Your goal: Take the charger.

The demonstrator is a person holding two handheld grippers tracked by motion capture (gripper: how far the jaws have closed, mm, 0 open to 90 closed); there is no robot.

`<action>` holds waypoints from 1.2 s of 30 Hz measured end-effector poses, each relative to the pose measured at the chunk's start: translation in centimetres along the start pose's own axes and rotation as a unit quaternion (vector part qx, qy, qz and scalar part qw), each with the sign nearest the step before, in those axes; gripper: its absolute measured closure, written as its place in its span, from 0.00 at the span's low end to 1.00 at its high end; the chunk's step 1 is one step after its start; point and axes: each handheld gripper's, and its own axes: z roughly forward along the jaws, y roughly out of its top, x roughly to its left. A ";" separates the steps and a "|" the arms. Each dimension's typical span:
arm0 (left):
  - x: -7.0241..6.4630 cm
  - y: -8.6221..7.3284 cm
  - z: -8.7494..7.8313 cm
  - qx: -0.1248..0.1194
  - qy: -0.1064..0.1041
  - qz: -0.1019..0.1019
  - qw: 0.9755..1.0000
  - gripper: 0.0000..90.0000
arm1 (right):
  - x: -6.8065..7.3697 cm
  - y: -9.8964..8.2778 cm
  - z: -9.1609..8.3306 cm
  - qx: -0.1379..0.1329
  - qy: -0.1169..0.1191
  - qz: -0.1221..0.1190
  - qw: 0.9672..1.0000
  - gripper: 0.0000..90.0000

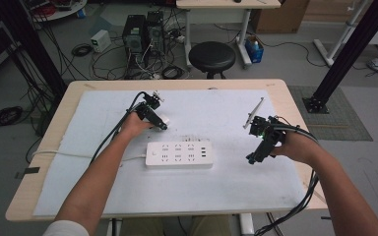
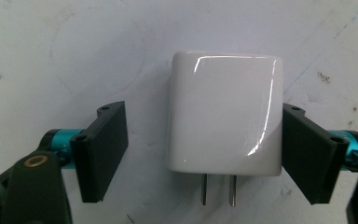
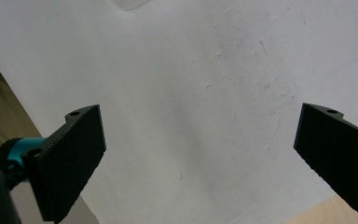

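A white plug adapter (image 2: 223,112) lies flat on the white mat, its two metal prongs pointing toward the camera in the left gripper view. My left gripper (image 2: 203,109) straddles it. The right pad (image 2: 307,149) is at the adapter's side, while a gap remains between the left pad (image 2: 102,149) and the adapter. In the high view this gripper (image 1: 163,125) points down at the adapter (image 1: 165,119), just behind a white power strip (image 1: 178,155). My right gripper (image 1: 252,158) hovers over the mat to the right of the strip; its jaws (image 3: 200,112) stand wide open with nothing between them.
The white mat (image 1: 226,187) covers most of the wooden table (image 1: 295,98). The strip's white cable (image 1: 69,155) runs off to the left table edge. Beyond the far edge stand a black stool (image 1: 211,56) and computer cases with tangled cables (image 1: 142,34).
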 end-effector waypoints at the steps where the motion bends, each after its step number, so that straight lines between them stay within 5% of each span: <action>1: -0.1 0.0 0.1 -0.001 0.003 -0.001 1.000 0.24 | -0.1 0.0 0.0 -0.001 0.000 -0.003 1.000 0.02; 4: -0.1 0.1 0.0 0.000 0.007 0.014 1.000 0.28 | -0.1 0.0 0.1 0.000 0.000 -0.001 1.000 0.02; 8: -0.5 0.1 -0.3 -0.007 0.005 0.028 1.000 0.47 | -0.1 0.1 0.1 0.001 0.001 -0.002 1.000 0.02; 15: -0.9 0.0 -0.5 -0.008 0.021 0.054 0.998 0.47 | 0.2 0.2 0.1 0.002 -0.003 -0.003 1.000 0.02; 19: -1.0 0.0 -0.8 -0.016 0.017 0.051 0.998 0.47 | 0.2 0.1 0.0 0.000 -0.001 0.001 1.000 0.02; 26: -1.4 0.1 -2.8 -0.038 0.014 0.055 0.998 0.47 | 0.2 -0.2 -0.3 -0.004 -0.005 0.014 1.000 0.02; 36: -3.4 -0.7 -8.2 -0.081 0.006 0.068 0.994 0.47 | 0.9 -0.3 -0.4 -0.013 -0.011 0.011 1.000 0.02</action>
